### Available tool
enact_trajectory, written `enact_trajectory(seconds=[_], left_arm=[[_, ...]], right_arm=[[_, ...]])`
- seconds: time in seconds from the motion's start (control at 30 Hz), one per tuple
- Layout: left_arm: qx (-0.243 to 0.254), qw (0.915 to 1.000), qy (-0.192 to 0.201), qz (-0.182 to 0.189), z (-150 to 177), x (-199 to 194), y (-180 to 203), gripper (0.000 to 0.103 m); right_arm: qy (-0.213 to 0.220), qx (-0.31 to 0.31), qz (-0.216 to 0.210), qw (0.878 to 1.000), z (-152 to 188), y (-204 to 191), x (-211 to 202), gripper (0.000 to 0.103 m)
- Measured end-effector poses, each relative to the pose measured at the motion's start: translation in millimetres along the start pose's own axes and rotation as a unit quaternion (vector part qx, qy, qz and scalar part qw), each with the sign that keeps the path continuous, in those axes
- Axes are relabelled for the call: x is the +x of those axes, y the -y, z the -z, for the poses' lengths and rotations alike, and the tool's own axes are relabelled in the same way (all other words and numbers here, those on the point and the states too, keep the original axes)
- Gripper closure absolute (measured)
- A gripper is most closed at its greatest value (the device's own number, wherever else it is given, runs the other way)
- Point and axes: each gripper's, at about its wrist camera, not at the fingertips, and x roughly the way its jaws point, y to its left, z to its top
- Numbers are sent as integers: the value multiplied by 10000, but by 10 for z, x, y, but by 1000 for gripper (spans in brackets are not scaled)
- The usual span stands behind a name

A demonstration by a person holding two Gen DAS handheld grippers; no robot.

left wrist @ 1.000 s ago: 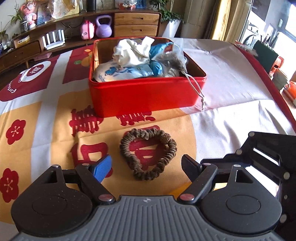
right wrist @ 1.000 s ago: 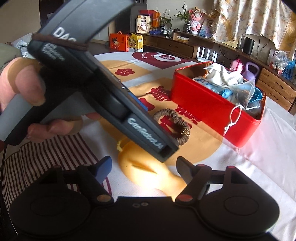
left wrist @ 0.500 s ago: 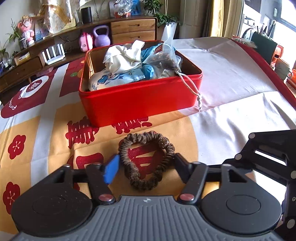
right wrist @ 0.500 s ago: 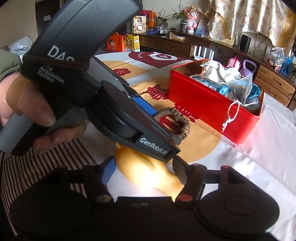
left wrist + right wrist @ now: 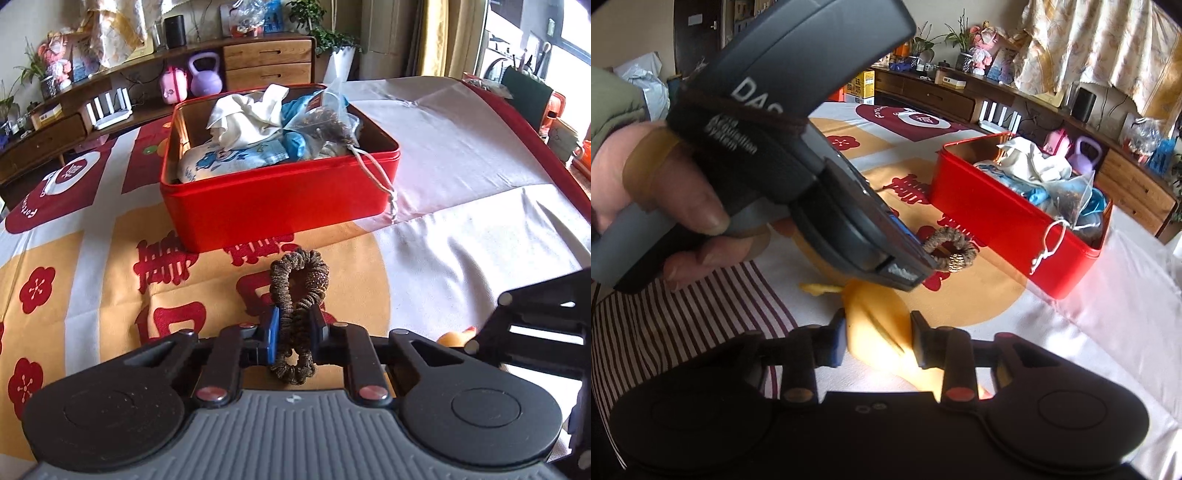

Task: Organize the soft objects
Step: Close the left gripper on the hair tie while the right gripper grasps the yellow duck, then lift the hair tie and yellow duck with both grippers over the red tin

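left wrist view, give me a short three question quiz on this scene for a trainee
1. True or false: the brown scrunchie is pinched between the fingers of the left tool.
2. What lies between the fingers of the right tool? A) a blue cloth B) a soft yellow item C) nothing
3. Fill in: the white drawstring hangs over the ____ of the red tin.

Key
1. True: it is squeezed narrow at the middle while the jaws are closing.
2. B: the soft yellow item lies between them on the tablecloth, jaws closing.
3. Rim, at the tin's near right corner.
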Motion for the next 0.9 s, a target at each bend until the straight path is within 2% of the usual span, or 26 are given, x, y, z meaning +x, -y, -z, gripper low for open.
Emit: enact_trajectory(seconds=[0.37, 0.9], left_arm=[[-631, 9980, 77, -69, 92, -277, -242, 88], [-860, 9958, 267, -145, 250, -843, -230, 88]], right_arm=[[-4, 841, 52, 9964, 41, 127, -234, 74], [246, 2156, -37, 9762, -35, 259, -697, 74]])
